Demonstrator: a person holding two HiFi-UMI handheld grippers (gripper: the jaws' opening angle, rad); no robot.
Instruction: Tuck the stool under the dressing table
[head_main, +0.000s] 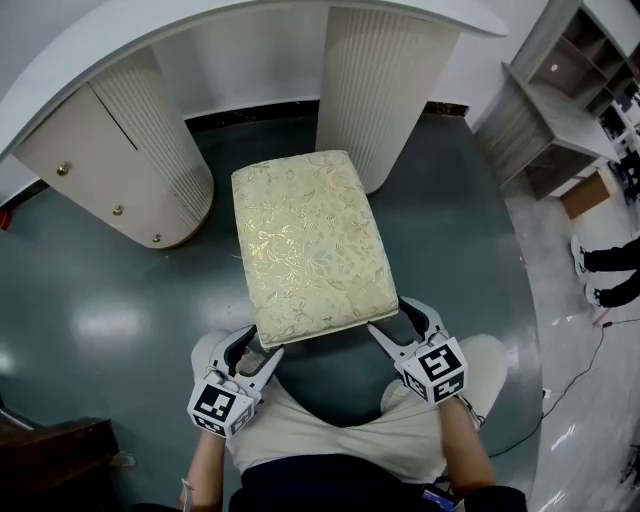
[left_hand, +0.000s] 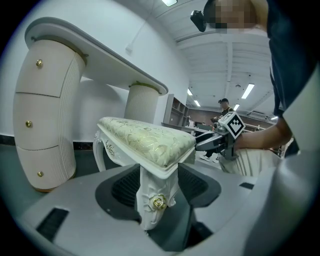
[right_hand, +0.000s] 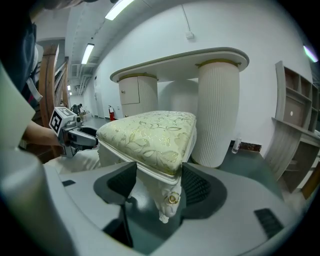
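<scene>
The stool (head_main: 310, 245) has a cream cushion with gold leaves and white carved legs, and stands on the dark floor half under the dressing table (head_main: 260, 20), between its two ribbed pedestals. My left gripper (head_main: 252, 358) is at the stool's near left corner. In the left gripper view the corner leg (left_hand: 156, 192) stands between the left gripper's (left_hand: 157, 185) open jaws, with gaps on both sides. My right gripper (head_main: 398, 335) is at the near right corner. That gripper (right_hand: 160, 187) is open too, with the leg (right_hand: 169, 197) between its jaws, which do not press on it.
The left pedestal (head_main: 120, 160) has drawers with gold knobs; the right pedestal (head_main: 375, 90) is plain. A grey shelf unit (head_main: 565, 110) stands at the right. A person's shoes (head_main: 600, 270) and a cable (head_main: 570, 380) are on the pale floor there. Dark wooden furniture (head_main: 50, 450) sits at bottom left.
</scene>
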